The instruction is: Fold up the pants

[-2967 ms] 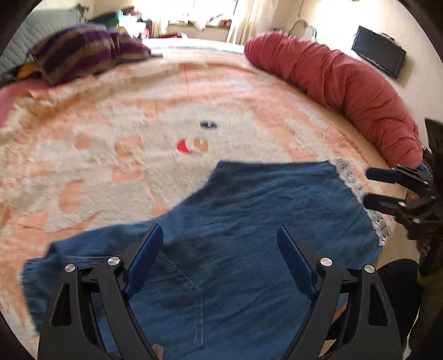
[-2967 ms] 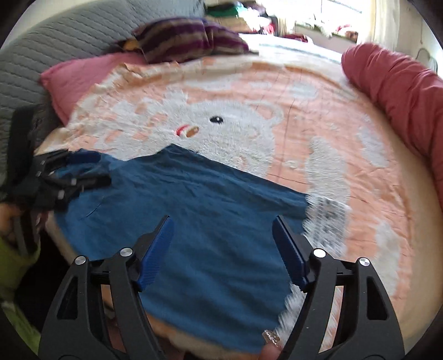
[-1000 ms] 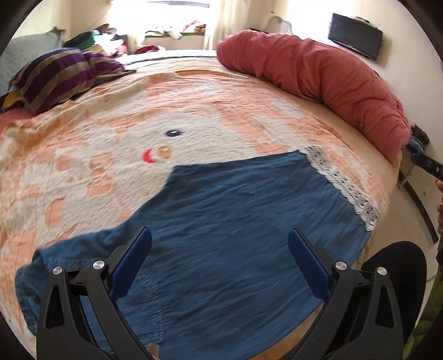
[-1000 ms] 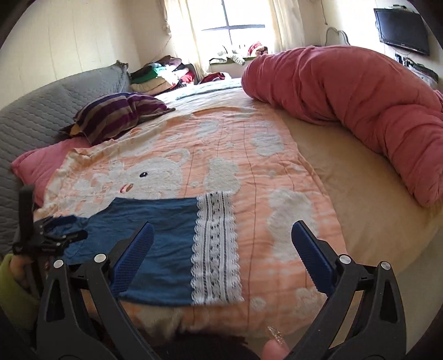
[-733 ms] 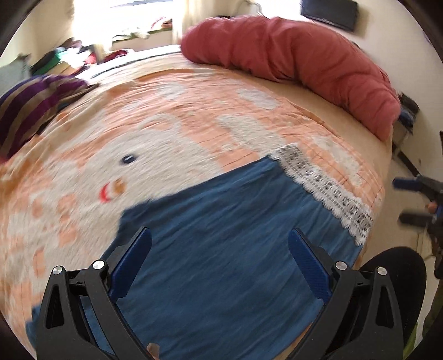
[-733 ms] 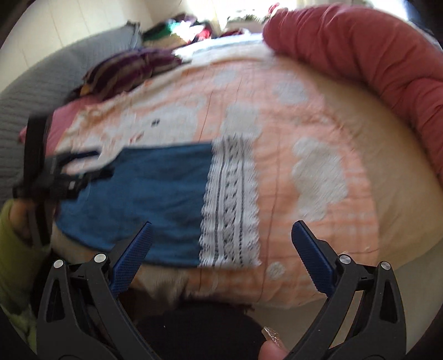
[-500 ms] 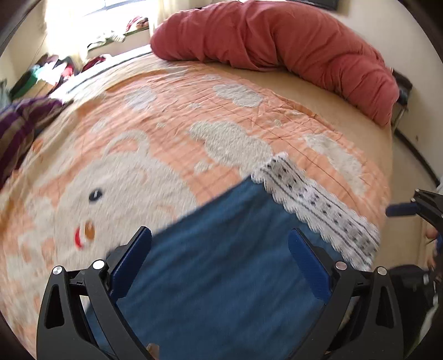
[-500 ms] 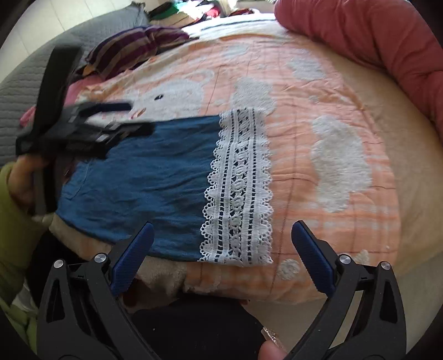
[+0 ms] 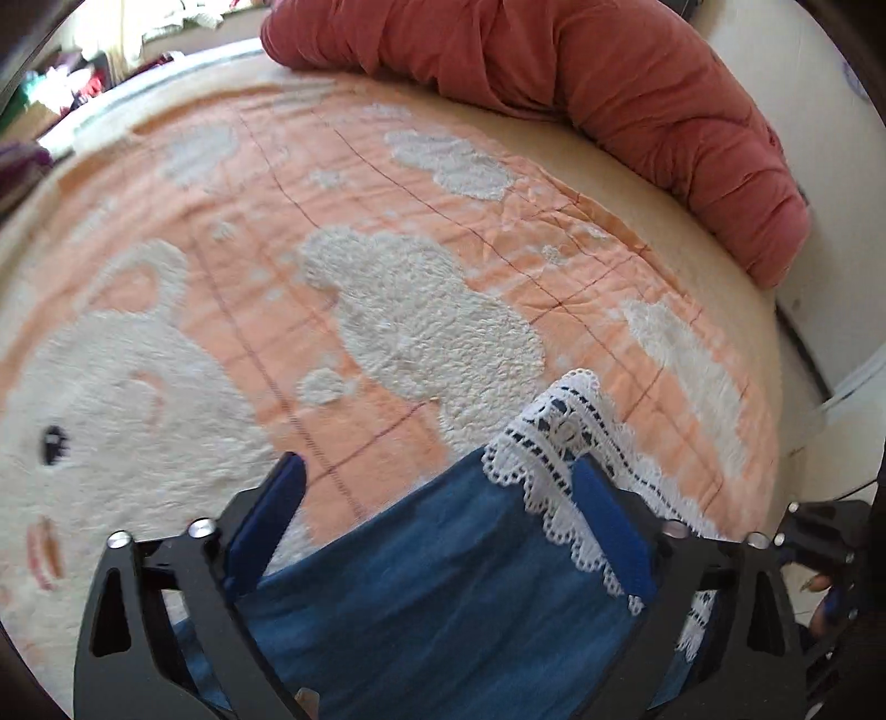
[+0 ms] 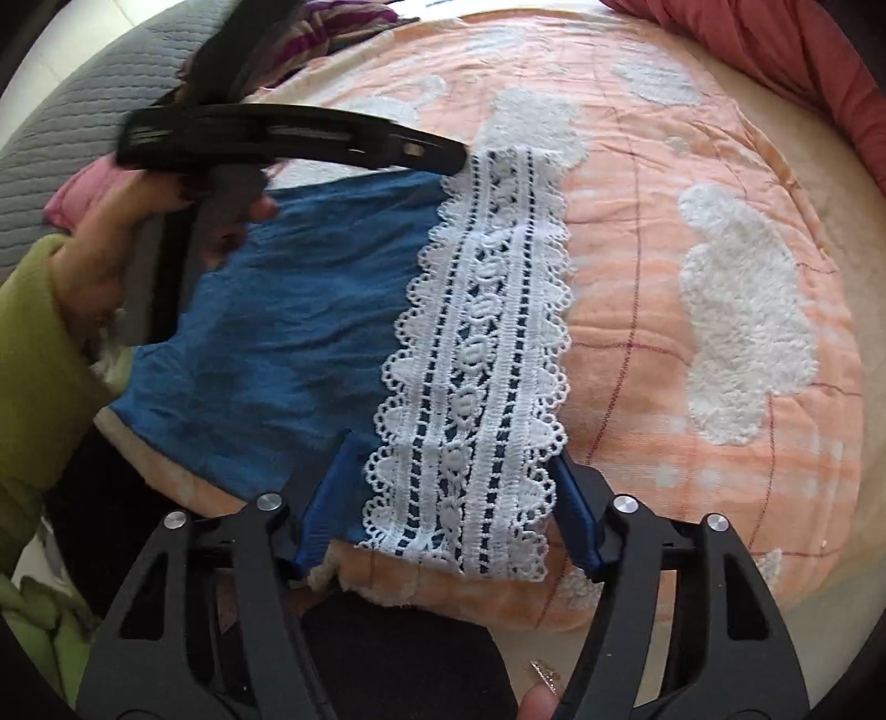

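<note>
The blue pants (image 10: pixel 288 343) lie flat on the peach blanket, with a white lace hem (image 10: pixel 482 354) at the leg end. My right gripper (image 10: pixel 451 487) is open, its jaws straddling the near end of the lace hem at the bed's edge. My left gripper (image 9: pixel 437 509) is open over the far corner of the lace hem (image 9: pixel 559 437) and the blue cloth (image 9: pixel 443 598). From the right wrist view the left gripper (image 10: pixel 443 160) reaches in with its tip at the hem's far corner.
The peach blanket (image 9: pixel 387 221) with white fluffy patches covers the bed. A red rolled duvet (image 9: pixel 609 94) lies along the far right side. A striped pillow (image 10: pixel 326 27) and grey headboard (image 10: pixel 50 133) are at the left. The bed edge drops off near me.
Both grippers moved from the waist part to the lace hem end. The left gripper came down onto the hem's far corner; the right closed in on its near end, jaws narrowing somewhat.
</note>
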The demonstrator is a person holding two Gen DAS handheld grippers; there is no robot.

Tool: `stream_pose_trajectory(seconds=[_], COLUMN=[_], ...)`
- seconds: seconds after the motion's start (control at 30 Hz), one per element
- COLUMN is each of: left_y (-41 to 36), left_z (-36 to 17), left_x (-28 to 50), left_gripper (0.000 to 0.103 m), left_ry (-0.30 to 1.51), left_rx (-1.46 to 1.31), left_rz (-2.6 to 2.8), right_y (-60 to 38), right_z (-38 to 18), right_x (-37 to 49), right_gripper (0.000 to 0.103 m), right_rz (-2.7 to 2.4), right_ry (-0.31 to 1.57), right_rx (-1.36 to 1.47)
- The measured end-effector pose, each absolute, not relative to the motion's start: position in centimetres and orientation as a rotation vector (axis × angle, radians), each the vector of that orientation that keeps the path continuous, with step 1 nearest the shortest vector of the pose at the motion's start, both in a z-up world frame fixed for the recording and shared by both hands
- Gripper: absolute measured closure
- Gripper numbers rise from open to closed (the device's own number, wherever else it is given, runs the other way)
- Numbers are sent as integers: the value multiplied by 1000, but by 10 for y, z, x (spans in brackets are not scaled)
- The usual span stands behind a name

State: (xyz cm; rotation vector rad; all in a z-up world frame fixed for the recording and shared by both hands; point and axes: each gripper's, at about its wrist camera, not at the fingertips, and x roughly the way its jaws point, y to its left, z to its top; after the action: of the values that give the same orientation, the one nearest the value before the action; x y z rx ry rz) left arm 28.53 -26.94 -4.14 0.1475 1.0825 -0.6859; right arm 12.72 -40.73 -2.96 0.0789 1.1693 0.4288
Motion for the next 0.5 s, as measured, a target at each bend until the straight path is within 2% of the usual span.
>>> stream_pose_trajectory(seconds=[0.03,0.07,0.2,0.27,0.3,0.33,0.37,0.4,0.47,0.5], left_y=[-272,-274,-280,-284,-286,-288,-288,-289,-290,-288], left_z=[-46,-50,-57,-59,-60,-61,-62,-61,-58,-56], left_x=[287,289,288,284,283,281,280,278,277,276], left_gripper=[35,36,37,30,30,31,39,44,69,74], left_ry=[1097,1113,1124,1125,1123,1123,1121,1117,1113,1108], left_rx=[139,133,83,88,102,114,120,121,112,117], left_rz=[-704,-719,-813,-840,-841,-838,-835,-841,-851,-843], right_y=[-409,-411,-418,-417,-415,-416,-415,-414,-412,-411], right_z=[-28,-27,-29,-38,-40,-39,-38,-37,-34,-33], right_x=[126,126,130,135,137,139,139,139,137,137], right_gripper=[49,49,50,49,49,55,67,71,84,86], right_rz=[439,453,490,482,484,492,496,499,504,500], right_ry=[1161,1138,1121,1153,1163,1158,1153,1148,1132,1122], right_rx=[87,96,150,140,143,148,145,135,123,118])
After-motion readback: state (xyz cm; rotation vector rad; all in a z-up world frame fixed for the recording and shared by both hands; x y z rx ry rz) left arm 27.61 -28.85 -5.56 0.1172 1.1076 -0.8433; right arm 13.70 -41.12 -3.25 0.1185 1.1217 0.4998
